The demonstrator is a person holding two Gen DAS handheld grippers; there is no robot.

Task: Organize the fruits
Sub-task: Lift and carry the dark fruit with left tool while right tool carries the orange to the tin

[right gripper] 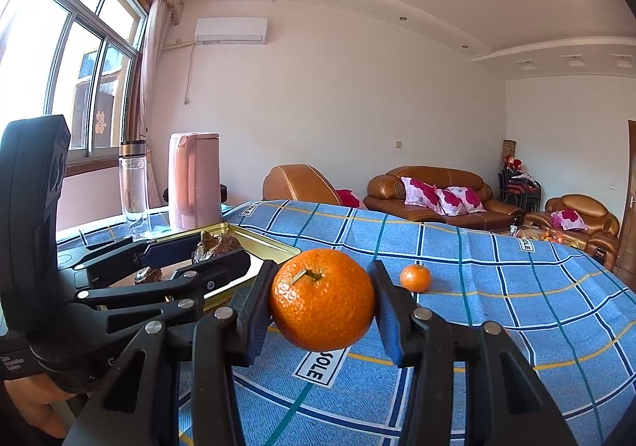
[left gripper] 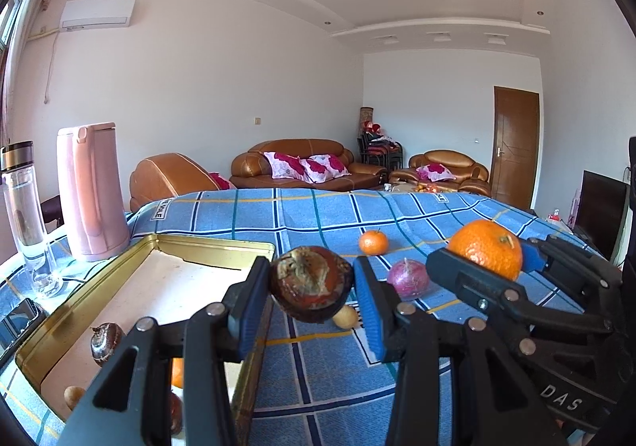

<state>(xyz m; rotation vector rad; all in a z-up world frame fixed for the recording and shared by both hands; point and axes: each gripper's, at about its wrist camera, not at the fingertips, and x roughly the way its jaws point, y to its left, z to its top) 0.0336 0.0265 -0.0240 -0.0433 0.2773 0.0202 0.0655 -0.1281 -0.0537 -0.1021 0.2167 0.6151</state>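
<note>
Table [left gripper: 318,215], blue checked cloth: gold tray [left gripper: 190,243], pink kettle [left gripper: 92,191], bottle [left gripper: 26,215] toward left edge; small orange [left gripper: 373,242], onion [left gripper: 408,279] mid-cloth.

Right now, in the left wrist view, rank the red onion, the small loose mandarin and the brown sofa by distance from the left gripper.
From the left gripper:
1. Red onion, just right of its fingers on the cloth.
2. Small mandarin, farther up the table.
3. Brown sofa, against the far wall.

Bright daylight from the window [right gripper: 75,60]; sharp focus; fisheye-bent, dark-cornered edges.
</note>
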